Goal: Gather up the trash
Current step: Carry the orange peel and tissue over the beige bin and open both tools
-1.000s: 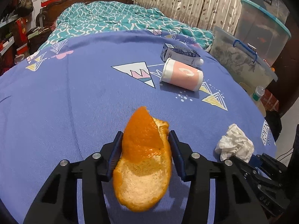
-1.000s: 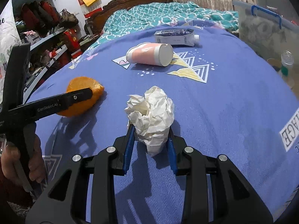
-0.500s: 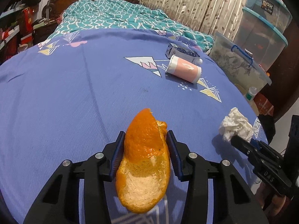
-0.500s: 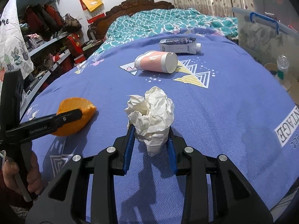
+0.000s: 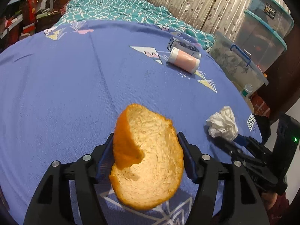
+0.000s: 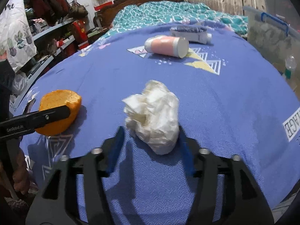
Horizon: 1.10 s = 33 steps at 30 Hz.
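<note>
Both my claws are letting go over the near edge of the blue patterned bedspread (image 5: pixel 56 93). In the left gripper (image 5: pixel 146 157), the jaws are opening around a curved piece of orange peel, white pith facing up (image 5: pixel 148 161); the right pad stands clear of it and the peel looks to be tipping loose between the fingers. In the right gripper (image 6: pixel 150 142), the jaws are also opening, and the crumpled white paper tissue (image 6: pixel 152 116) sits between the blue pads with a gap showing on the left side.

I judge both pieces light and undemanding. The peel is stiff enough to hold its cup shape but springy, with a waxy outer skin that may slip, so I would pinch it across its narrow width near the middle. The tissue is soft and will crush under any squeeze, so a bite on its bulk is enough.

Farther up the bed, well apart from my grippers, lie a pink-and-white paper cup on its side (image 6: pixel 166 46) and, just behind it, a dark-printed white carton with a cap (image 6: pixel 189 32). The cup should be light and easily dented; I would take it across the body.
</note>
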Motion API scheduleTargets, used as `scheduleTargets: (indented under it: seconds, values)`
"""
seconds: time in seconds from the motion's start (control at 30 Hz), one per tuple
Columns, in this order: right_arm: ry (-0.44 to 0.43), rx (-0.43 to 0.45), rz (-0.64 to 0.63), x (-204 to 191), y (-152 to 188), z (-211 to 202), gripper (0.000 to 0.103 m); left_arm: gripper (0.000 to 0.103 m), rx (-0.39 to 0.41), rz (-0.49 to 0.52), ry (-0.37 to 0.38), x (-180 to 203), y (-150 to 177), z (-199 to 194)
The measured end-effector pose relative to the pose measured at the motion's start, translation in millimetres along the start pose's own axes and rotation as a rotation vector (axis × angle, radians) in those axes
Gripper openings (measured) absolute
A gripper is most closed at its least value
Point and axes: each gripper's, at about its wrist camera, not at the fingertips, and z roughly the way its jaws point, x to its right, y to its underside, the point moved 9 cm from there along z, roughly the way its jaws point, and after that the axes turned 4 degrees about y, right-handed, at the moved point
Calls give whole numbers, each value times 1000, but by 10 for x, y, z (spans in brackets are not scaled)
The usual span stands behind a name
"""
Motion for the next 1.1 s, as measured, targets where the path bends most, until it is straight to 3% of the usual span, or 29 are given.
scheduleTargets:
  seconds: [0.27, 0.37, 0.47, 0.53, 0.57, 0.6, 0.67, 0.9, 0.97, 1.0, 1.1]
  values:
    - [16, 34, 7, 48, -44, -57, 84, 92, 53, 100, -90, 106, -97, -83]
    - [16, 30, 18, 84, -49, -41, 85, 93, 24, 103, -120, 27, -66, -10]
    - [16, 26, 27, 117, -53, -15, 85, 95, 3, 70, -86, -21, -33, 44]
    - [9, 19, 20, 109, -47, 3, 64, 80, -1, 89, -52, 31, -15, 72]
    - [11, 6, 3, 90, -34, 20, 32, 59, -18, 111, 5, 122, 1, 94]
    - [4, -1, -11, 79, -35, 30, 32, 48, -11, 127, -3, 155, -10, 85]
    - [-12, 31, -4, 90, -71, -36, 30, 37, -1, 179, -37, 234, -70, 74]
    - [1, 97, 109, 467, -170, -187, 30, 30, -111, 68, 170, 546, -158, 356]
    - [5, 110, 169, 680, -177, -227, 30, 29, -143, 70, 220, 738, -192, 441]
    - [11, 118, 196, 794, -175, -253, 30, 21, -157, 84, 227, 852, -222, 501]
    - [32, 148, 263, 1141, -177, -335, 30, 21, -204, 108, 277, 1180, -291, 681]
